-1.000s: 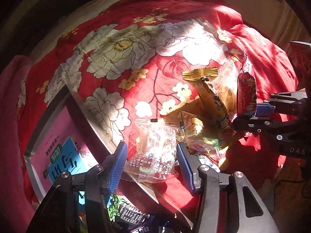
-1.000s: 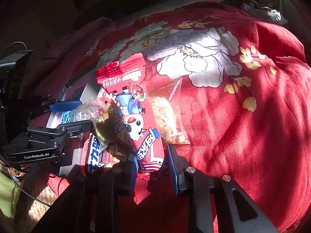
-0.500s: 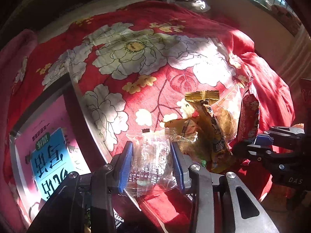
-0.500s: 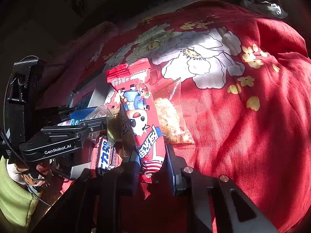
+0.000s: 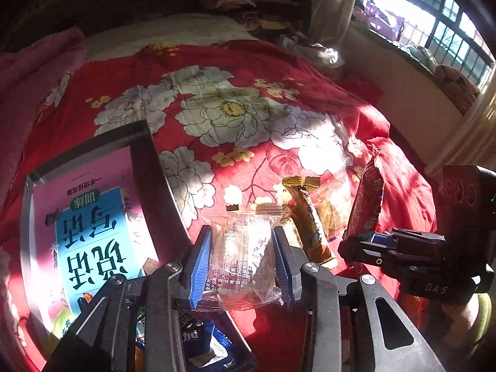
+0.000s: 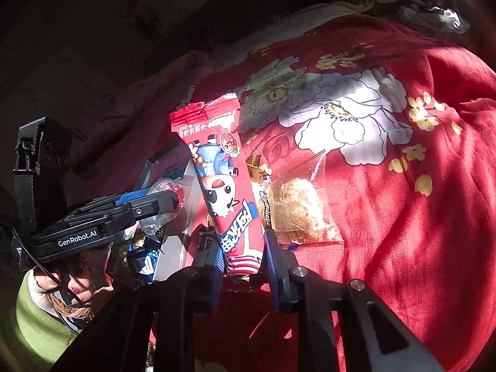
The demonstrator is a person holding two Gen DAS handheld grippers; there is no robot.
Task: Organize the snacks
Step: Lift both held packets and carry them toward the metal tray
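1. The left gripper (image 5: 243,262) has its blue pads pressed on both sides of a clear snack packet (image 5: 240,257); the jaws closed onto it a moment ago. The packet's brownish contents are only dimly visible through the printed film.
2. The right gripper (image 6: 243,255) is clamped on the lower end of a red cartoon packet (image 6: 221,173), which stands upright. From the left wrist view this packet shows edge-on, its print unreadable.
3. A dark tray (image 5: 145,167) lies on the red floral bedspread (image 5: 235,117), left of the left gripper. A pink and blue book (image 5: 93,229) lies inside; the gripper's body hides the tray's near end, where a blue wrapper (image 5: 201,344) peeks out.
4. A gold-ended wrapper (image 5: 305,214) and a clear bag of crumbly pastry (image 6: 297,207) lie on the bedspread between the grippers, partly overlapped.
5. A green sleeve (image 6: 28,319) is cut off at the frame edge.
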